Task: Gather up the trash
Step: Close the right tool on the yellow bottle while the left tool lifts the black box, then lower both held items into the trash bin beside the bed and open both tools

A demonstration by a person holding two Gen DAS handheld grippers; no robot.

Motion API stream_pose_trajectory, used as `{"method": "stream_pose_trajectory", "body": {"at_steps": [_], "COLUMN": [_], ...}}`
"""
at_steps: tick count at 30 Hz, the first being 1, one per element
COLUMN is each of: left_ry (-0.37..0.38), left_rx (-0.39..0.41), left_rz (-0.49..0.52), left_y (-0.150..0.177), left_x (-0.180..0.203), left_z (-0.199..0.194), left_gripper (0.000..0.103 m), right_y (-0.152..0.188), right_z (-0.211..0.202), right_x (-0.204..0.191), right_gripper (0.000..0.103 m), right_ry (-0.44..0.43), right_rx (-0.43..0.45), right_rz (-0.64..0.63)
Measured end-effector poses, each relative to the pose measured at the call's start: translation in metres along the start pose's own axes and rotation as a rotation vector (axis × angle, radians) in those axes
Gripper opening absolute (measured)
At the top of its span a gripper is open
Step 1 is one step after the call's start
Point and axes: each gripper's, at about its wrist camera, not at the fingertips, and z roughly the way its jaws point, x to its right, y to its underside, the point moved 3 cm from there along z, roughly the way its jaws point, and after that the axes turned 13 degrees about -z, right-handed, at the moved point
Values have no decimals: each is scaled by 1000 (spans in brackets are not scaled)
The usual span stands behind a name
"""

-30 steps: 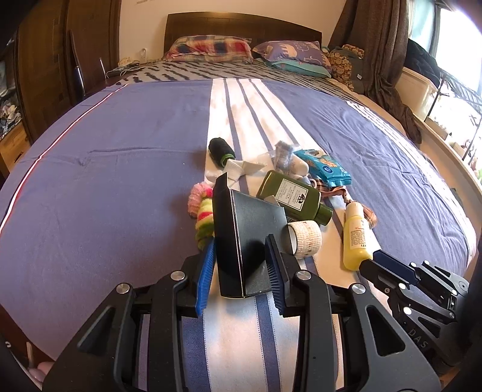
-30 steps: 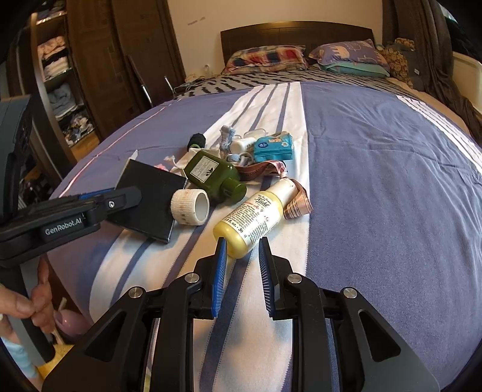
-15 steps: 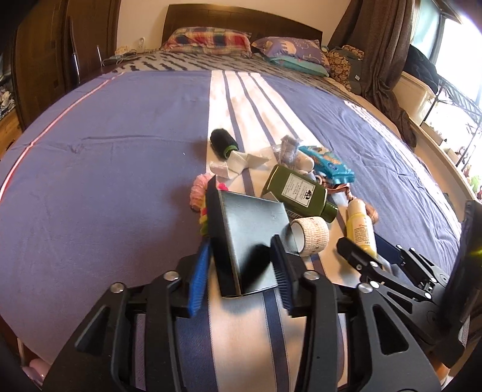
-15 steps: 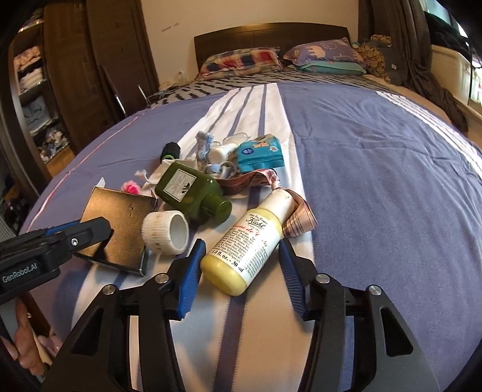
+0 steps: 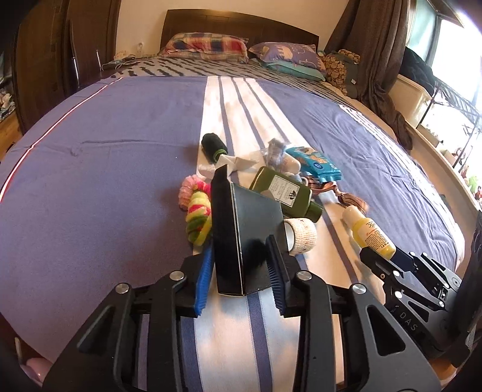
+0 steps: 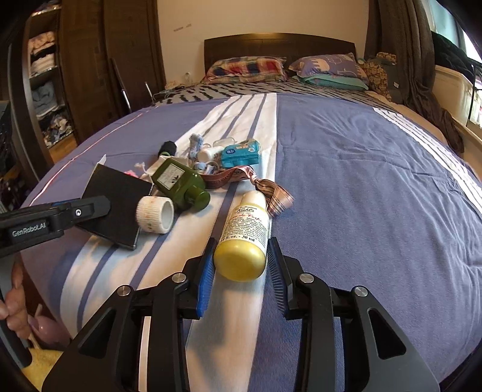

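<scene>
Here, yellow bottle [image 6: 242, 238] between closing fingers [image 6: 274, 265].

A: Setting: a bedroom in a home. A large bed [image 5: 126, 169] with a purple and white striped cover fills both views; dark wooden headboard [image 5: 241, 22] stands at the wall.

B: Supporting evidence?

A: Two pillows [image 6: 247, 69] at the head, one plaid, one purple. Brown curtain [image 5: 379, 51] beside a bright window. Dark wardrobe [image 6: 90, 69] with open shelves of folded clothes [image 6: 45, 63].

B: Noted. Wooden floor shows at left; domestic clutter, no work fittings.
</scene>
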Motion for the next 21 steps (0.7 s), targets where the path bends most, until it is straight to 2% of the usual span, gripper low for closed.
{"method": "stream_pose_trajectory", "body": {"at_steps": [5, 8, 15, 21], "left_ry": [-18, -50, -71, -67], "left_rx": [22, 38, 66, 143], "left_rz": [36, 59, 56, 84], "left_y": [11, 16, 31, 42], "left_x": [13, 18, 27, 46], "left_z": [-19, -26, -49, -99], "left_gripper": [24, 23, 22, 22], "right_y": [3, 4, 6, 6], "right_z": [-16, -28, -58, -103], "right_x": [3, 4, 1, 0], "right_gripper": [34, 33, 33, 33], "right_ry": [-1, -12, -32, -26], "right_rx": [10, 24, 63, 120], "right_rz": [-6, -3, -31, -58]}}
